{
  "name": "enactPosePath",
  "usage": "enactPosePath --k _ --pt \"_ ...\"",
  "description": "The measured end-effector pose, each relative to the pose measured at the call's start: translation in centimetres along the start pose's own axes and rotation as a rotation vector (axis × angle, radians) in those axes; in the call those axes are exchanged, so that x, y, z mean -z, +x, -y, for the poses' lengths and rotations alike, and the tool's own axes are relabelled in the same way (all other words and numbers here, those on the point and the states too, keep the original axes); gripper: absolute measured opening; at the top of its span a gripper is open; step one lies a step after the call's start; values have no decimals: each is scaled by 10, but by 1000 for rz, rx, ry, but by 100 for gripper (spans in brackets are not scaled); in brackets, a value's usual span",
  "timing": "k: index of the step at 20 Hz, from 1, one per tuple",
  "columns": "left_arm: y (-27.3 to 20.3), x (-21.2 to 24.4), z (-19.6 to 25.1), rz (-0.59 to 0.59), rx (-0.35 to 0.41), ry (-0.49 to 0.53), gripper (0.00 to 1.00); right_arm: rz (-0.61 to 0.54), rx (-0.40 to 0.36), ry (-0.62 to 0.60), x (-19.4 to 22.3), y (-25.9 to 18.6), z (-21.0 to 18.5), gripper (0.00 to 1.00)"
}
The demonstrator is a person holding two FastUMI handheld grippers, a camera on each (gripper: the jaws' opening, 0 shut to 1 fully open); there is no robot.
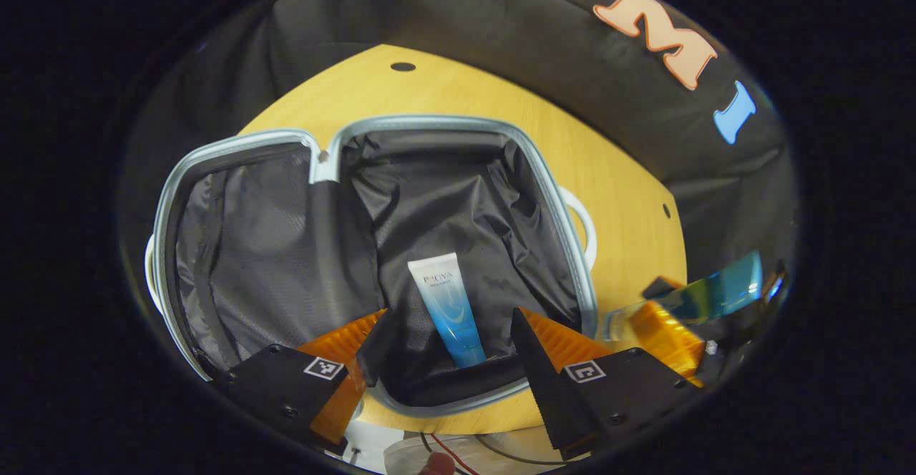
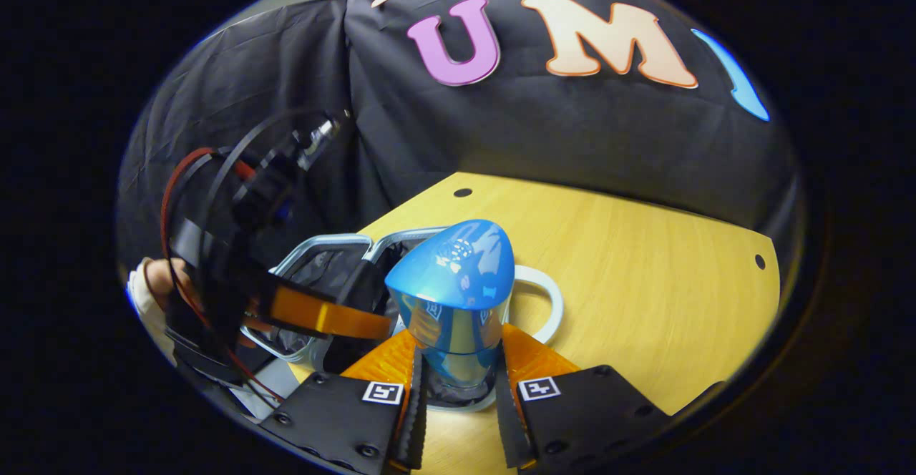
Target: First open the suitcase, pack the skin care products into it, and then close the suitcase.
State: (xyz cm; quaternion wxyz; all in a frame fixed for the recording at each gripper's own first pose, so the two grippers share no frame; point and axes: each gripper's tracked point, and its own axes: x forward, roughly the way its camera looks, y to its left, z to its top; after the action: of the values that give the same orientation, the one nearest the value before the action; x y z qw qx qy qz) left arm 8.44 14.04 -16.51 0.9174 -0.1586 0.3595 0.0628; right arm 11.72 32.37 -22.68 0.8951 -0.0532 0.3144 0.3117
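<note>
Suitcase (image 1: pixel 358 246) lies open and flat on the desk (image 1: pixel 615 203), and the right tool (image 2: pixel 458 382) is clamped on a blue bottle (image 2: pixel 454 296), held upright just beside the case's near rim, with the white handle (image 2: pixel 544 303) peeking out behind it. Left tool (image 1: pixel 444 360) hangs over the right-hand compartment with its fingers apart, right above a blue-and-white tube (image 1: pixel 445 310) lying lengthwise on the black lining. My read: the bottle goes in leftward over the rim, with free lining beside the tube and bare desk to the right.
</note>
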Motion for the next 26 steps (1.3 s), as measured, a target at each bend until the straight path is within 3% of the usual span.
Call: enactPosePath --k 1,2,5,8,9,10,11,12,13,14,17,18,19,20,25,26 --pt "-10 -4 -3 21 4 -14 99 -31 -14 -5 7 9 -7 44" --pt "-19 -9 -7 42 7 -30 95 -72 -26 -5 19 17 -11 44" --pt "-48 -18 -19 99 22 -77 95 -164 -38 -24 50 42 -17 41" --pt "-73 -21 -37 148 7 -104 95 -226 -37 -42 69 56 -23 44" --pt "-81 -20 -44 161 -2 -117 95 -251 -37 -38 75 60 -24 41" --pt "-87 -19 -49 171 -8 -130 91 -273 -31 -35 81 62 -23 41" --pt "-93 -19 -55 184 -16 -144 95 -288 -23 -35 86 65 -22 41" --pt "-98 -17 -61 189 -25 -158 99 -295 -17 -40 90 68 -20 44" --pt "-103 -14 -67 192 -36 -171 95 -308 -14 -45 93 67 -20 44" --pt "-108 -14 -74 201 -45 -185 95 -296 -14 -39 90 67 -21 41" --pt "-120 -12 -90 224 -61 -236 95 -282 -7 -30 86 68 -20 48" --pt "-124 -10 -98 233 -68 -252 95 -271 0 -31 82 67 -20 46" --pt "-128 -10 -105 244 -79 -268 91 -259 1 -32 78 67 -19 51" --pt "-130 -10 -112 252 -89 -283 95 -250 -3 -29 76 66 -20 54" --pt "-150 -5 -154 300 -146 -360 95 -176 -26 -43 58 55 -28 77" --pt "-153 -4 -165 310 -162 -379 95 -135 -32 -49 48 51 -30 92"
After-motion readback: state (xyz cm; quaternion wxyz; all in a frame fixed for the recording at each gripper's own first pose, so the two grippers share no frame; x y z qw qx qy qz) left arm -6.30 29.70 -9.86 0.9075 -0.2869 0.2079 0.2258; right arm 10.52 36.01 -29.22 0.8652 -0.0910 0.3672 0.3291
